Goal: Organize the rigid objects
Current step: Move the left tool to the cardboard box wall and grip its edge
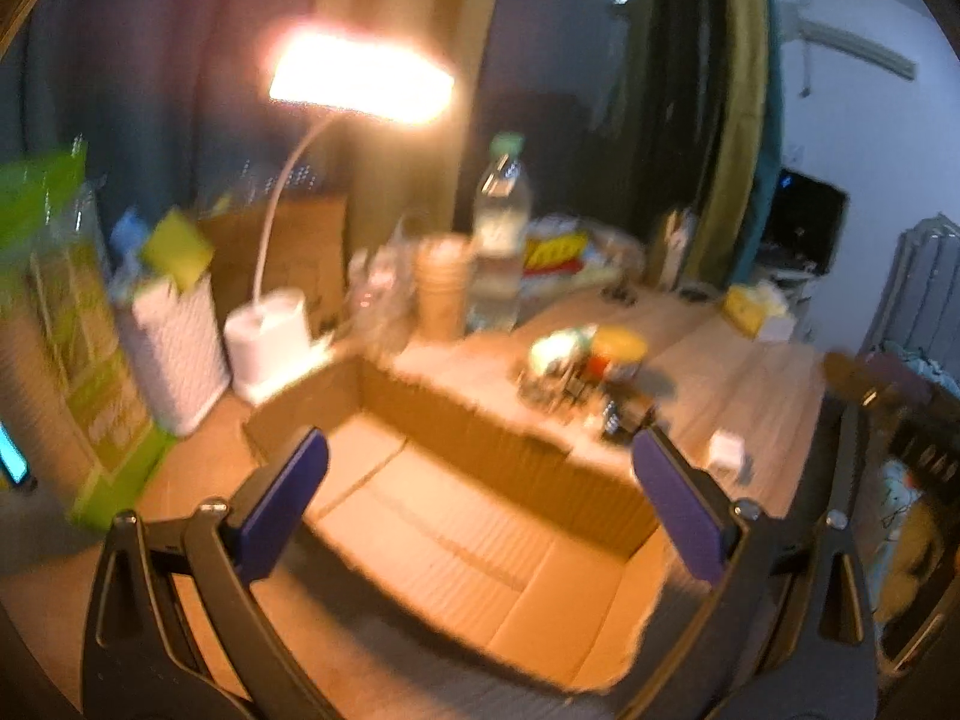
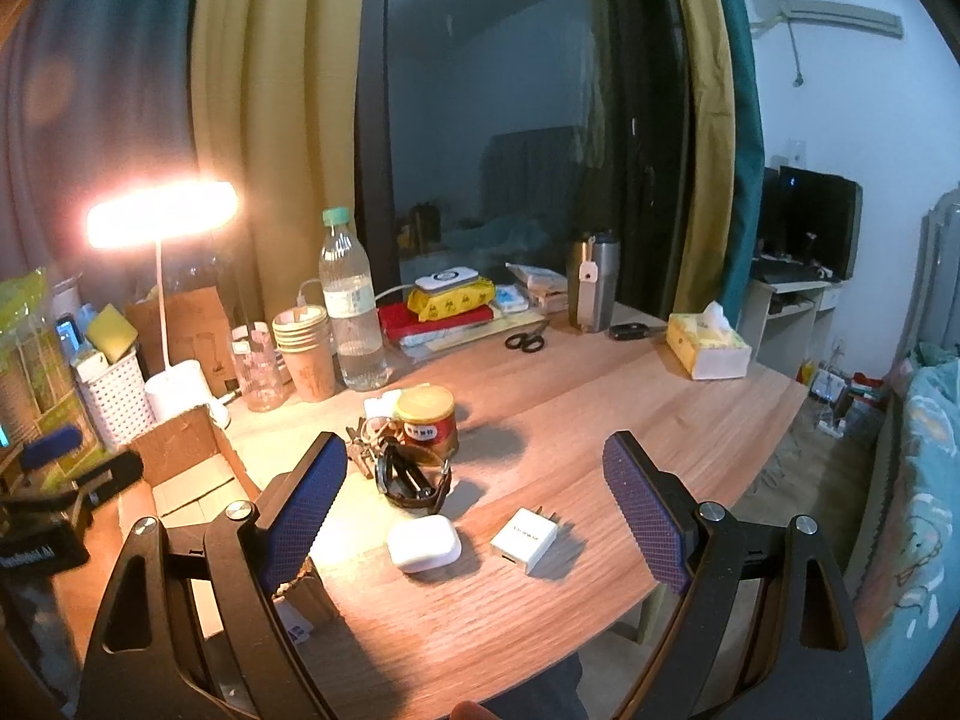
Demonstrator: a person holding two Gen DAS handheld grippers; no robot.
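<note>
Both grippers' fingers are wide and hold nothing. The left gripper [image 1: 480, 504] hangs over the box [image 1: 456, 528]. Next, I think, the right gripper [image 2: 474, 516] should grab the white case [image 2: 423, 542] at 12 o'clock

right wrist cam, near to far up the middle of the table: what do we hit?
white earbud case → black watch → gold-lidded red tin → clear water bottle. The white charger plug lies beside the case at about the same depth, so it is left out.

White earbud case [image 2: 423, 542], charger [image 2: 524, 539] side by side; box [image 1: 456, 516] empty.
</note>
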